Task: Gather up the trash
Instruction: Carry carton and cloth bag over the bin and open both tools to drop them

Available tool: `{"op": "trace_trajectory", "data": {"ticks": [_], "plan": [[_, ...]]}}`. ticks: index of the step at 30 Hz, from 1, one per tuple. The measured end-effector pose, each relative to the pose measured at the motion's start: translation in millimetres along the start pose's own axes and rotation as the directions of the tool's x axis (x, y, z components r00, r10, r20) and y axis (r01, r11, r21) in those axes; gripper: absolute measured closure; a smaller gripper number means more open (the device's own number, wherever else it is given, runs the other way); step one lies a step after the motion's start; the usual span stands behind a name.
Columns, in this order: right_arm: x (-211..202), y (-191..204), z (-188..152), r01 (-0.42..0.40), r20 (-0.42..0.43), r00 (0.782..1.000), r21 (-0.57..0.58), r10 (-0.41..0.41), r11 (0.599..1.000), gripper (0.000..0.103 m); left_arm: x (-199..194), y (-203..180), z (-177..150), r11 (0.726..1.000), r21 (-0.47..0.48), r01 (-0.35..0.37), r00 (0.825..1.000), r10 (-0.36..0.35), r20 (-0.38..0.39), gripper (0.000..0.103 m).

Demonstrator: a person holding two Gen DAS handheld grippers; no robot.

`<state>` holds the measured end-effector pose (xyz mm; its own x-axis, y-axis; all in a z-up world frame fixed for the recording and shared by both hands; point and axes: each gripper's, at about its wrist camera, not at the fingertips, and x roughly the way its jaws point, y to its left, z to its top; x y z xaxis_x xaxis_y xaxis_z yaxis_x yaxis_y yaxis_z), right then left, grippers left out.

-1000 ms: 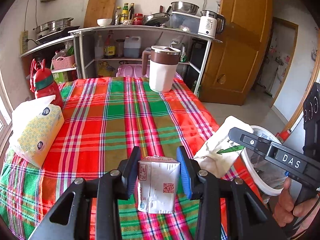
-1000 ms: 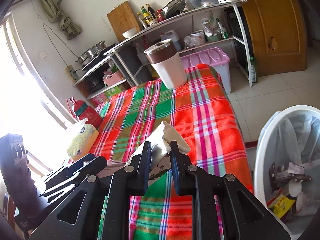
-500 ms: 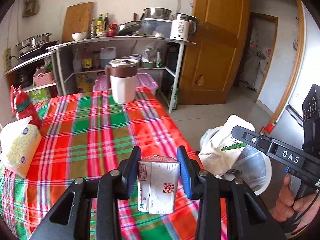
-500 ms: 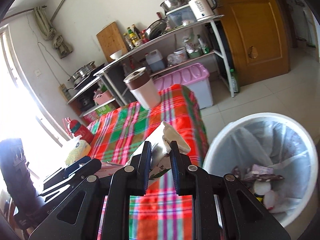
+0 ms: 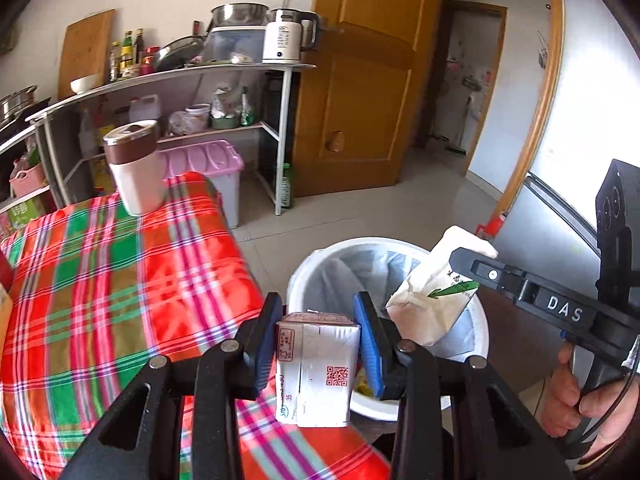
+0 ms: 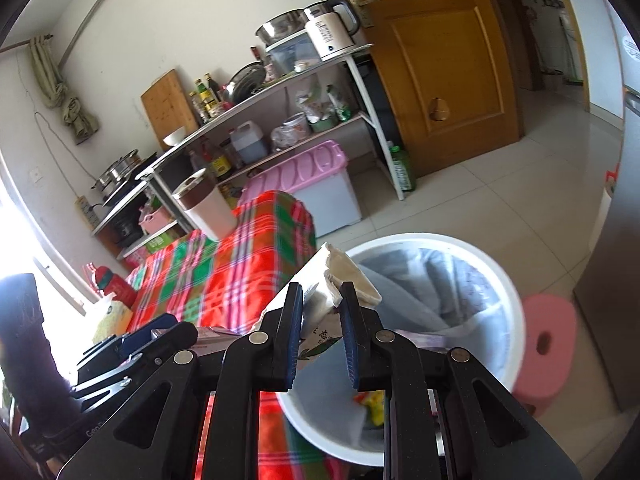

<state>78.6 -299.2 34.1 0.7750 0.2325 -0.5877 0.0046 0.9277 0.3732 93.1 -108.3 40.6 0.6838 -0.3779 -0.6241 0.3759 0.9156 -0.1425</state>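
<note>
Trash is hanging ready for dropping: the left gripper (image 5: 318, 338) is clamping a silver-white drink carton (image 5: 316, 368) at the white lined bin's (image 6: 508, 292) near rim, probably just short, while the right gripper (image 6: 320, 336) is pinching a crumpled white paper bag (image 6: 340, 276) over the opening.

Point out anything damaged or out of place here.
The carton in the right gripper is crumpled and torn open at the top; the left gripper holds a dented milk box. Both are trash at the white bin. Nothing else stands out.
</note>
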Motion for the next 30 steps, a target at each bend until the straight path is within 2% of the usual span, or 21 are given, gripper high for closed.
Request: {"op": "trace_trajectory", "data": {"ticks": [8, 12, 14, 17, 23, 27, 30], "plan": [[10, -39, -6, 0.11, -0.048, 0.993, 0.003, -0.11, 0.994, 0.084, 37, -37, -1, 0.999, 0.031, 0.045, 0.997, -0.042, -0.066, 0.064], [22, -55, -11, 0.148, -0.091, 0.985, -0.009, -0.149, 0.989, 0.084, 54, -53, -8, 0.997, 0.069, 0.035, 0.994, -0.028, -0.101, 0.064], [25, -61, -13, 0.174, -0.099, 0.98, -0.011, -0.175, 0.985, 0.083, 60, -56, -10, 0.997, 0.064, 0.052, 0.992, -0.044, -0.12, 0.064], [31, -72, -16, 0.178, -0.128, 0.976, 0.005, -0.176, 0.984, 0.083, 65, -61, -12, 0.996, 0.083, 0.039, 0.991, -0.027, -0.13, 0.064], [32, -80, -17, 0.187, -0.147, 0.972, 0.015, -0.183, 0.982, 0.081, 68, -63, -13, 0.995, 0.075, 0.058, 0.989, -0.048, -0.138, 0.063], [30, -78, -18, 0.204, -0.139, 0.969, 0.001, -0.202, 0.979, 0.076, 66, -62, -11, 0.996, 0.068, 0.059, 0.99, -0.05, -0.134, 0.05], [28, -76, -18, 0.193, -0.133, 0.973, 0.006, -0.191, 0.981, 0.071, 64, -62, -12, 0.996, 0.064, 0.062, 0.99, -0.053, -0.13, 0.049]]}}
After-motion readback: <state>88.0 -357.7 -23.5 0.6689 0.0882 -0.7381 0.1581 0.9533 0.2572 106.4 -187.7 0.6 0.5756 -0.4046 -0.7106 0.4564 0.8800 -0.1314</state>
